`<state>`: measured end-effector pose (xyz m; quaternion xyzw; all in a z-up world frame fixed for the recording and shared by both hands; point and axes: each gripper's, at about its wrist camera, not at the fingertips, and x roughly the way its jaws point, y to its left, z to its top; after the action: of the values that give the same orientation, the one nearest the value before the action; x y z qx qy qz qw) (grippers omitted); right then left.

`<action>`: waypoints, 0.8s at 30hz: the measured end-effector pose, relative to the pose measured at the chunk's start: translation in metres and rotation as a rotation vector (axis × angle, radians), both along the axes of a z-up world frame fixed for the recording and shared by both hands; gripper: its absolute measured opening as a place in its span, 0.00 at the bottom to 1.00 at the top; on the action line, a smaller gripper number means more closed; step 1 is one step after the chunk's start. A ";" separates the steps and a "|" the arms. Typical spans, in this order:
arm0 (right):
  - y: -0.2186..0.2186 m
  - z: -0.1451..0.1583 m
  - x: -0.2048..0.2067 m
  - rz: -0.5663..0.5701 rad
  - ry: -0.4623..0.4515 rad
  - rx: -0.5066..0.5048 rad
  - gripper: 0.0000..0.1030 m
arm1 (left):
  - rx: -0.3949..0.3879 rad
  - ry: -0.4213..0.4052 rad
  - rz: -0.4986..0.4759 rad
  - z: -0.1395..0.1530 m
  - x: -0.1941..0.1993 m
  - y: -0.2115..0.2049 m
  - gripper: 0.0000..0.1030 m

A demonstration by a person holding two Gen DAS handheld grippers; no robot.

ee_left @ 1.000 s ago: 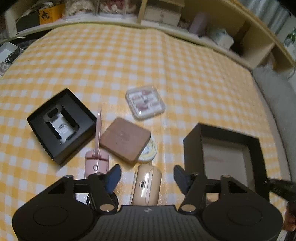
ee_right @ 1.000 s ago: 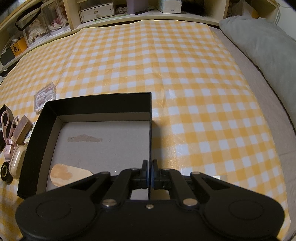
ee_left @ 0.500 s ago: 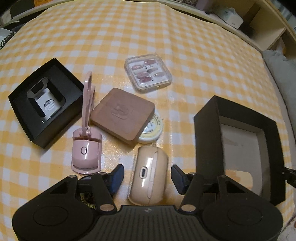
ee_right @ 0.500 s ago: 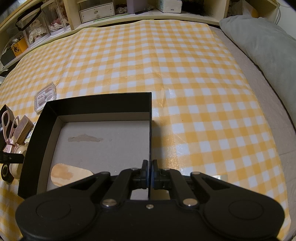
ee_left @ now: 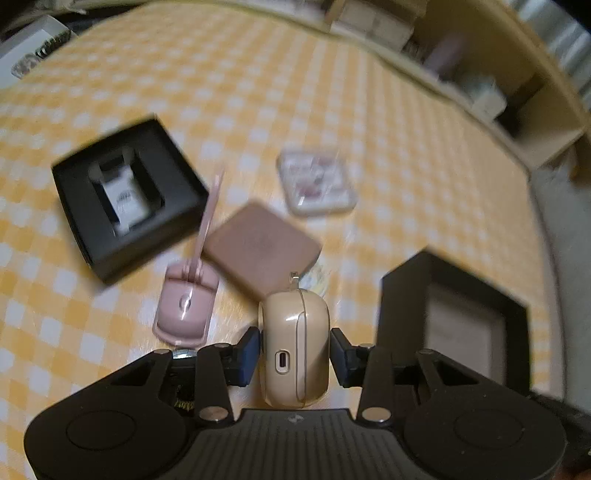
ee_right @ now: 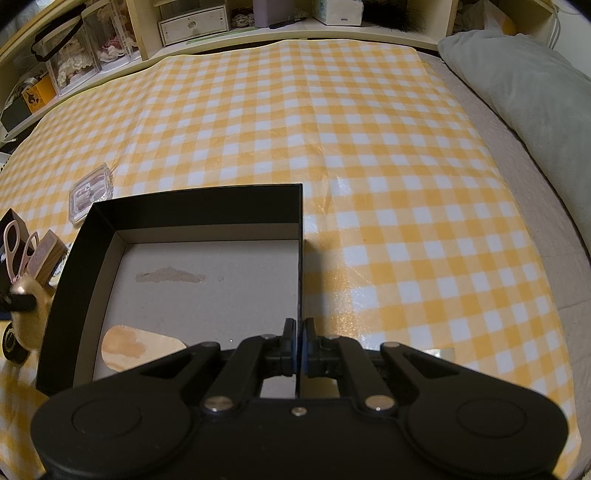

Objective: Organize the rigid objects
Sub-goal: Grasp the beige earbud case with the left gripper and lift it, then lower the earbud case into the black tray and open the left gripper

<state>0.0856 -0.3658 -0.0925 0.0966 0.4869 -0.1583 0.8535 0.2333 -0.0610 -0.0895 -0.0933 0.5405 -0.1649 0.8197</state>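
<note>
A beige earbud case (ee_left: pixel 295 325) stands between the pads of my left gripper (ee_left: pixel 295 349), whose jaws are closing; both blue pads touch its sides. Behind it lie a pink eyelash curler (ee_left: pixel 184 310), a brown square compact (ee_left: pixel 262 247), a partly hidden round tin (ee_left: pixel 317 277) and a clear nail-tip case (ee_left: pixel 316 182). To the right stands a large open black box (ee_left: pixel 402 306). My right gripper (ee_right: pixel 298 354) is shut on that box's (ee_right: pixel 195 210) right wall near the front corner.
A small black box (ee_left: pixel 85 221) with a white insert sits at the left. A flat wooden piece (ee_right: pixel 140 347) lies inside the large box. The yellow checked cloth (ee_right: pixel 369 147) runs back to cluttered shelves (ee_right: pixel 192 22); a grey pillow (ee_right: pixel 524 96) lies at the right.
My left gripper came down and narrowed around the beige earbud case until the pads met its sides; that view is now blurred. The right gripper and the large box stayed still.
</note>
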 end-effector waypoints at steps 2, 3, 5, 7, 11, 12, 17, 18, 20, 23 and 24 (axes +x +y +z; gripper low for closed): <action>0.001 -0.001 0.000 0.001 0.000 0.000 0.03 | -0.030 -0.034 0.001 0.013 -0.003 0.001 0.40; 0.001 0.000 -0.001 0.000 0.000 0.001 0.03 | -0.043 -0.052 -0.007 0.019 -0.006 0.000 0.40; 0.000 0.000 -0.001 0.000 0.000 0.001 0.03 | -0.062 -0.076 -0.032 0.028 -0.012 -0.004 0.40; 0.002 -0.001 0.000 0.000 0.001 0.001 0.03 | -0.081 -0.085 -0.070 0.034 -0.020 -0.012 0.40; -0.001 0.000 -0.001 -0.001 0.000 0.002 0.03 | -0.128 -0.076 -0.164 0.039 -0.035 -0.034 0.40; -0.001 0.000 -0.001 0.000 0.000 0.002 0.03 | -0.134 -0.082 -0.190 0.041 -0.039 -0.036 0.40; -0.001 0.000 -0.001 -0.001 0.001 0.002 0.03 | -0.073 -0.144 -0.302 0.046 -0.054 -0.069 0.40; 0.000 0.000 0.000 0.000 0.001 0.001 0.03 | -0.043 -0.160 -0.319 0.044 -0.054 -0.077 0.40; -0.001 0.001 -0.001 -0.001 0.001 0.002 0.03 | 0.002 -0.185 -0.352 0.042 -0.053 -0.090 0.40; -0.002 0.001 -0.001 0.000 0.002 0.001 0.03 | 0.036 -0.174 -0.376 0.030 -0.046 -0.104 0.40; -0.001 0.000 0.000 0.001 0.003 0.001 0.03 | 0.037 -0.159 -0.375 0.025 -0.043 -0.106 0.40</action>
<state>0.0853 -0.3668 -0.0925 0.0964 0.4883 -0.1578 0.8528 0.1900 -0.1672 -0.0648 0.0373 0.4850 -0.3114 0.8164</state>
